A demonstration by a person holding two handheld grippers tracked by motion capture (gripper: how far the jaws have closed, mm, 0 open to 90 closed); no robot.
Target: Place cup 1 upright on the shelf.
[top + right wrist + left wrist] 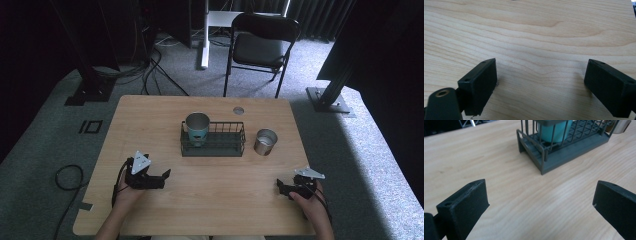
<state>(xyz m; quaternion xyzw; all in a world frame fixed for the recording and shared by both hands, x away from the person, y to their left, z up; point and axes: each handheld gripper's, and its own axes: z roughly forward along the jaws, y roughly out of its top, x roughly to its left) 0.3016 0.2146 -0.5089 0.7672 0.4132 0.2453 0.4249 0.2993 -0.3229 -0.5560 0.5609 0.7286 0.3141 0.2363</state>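
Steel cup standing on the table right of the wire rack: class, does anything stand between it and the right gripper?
Nothing visible does. Bare wooden table lies between the right gripper, jaws open, and the shiny steel cup. The dark wire rack stands left of that path.

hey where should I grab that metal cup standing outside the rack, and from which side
Probably the metal cup by its round side wall, coming level from the near right with the right tool. It stands upright, open top up, and the rack blocks its left.
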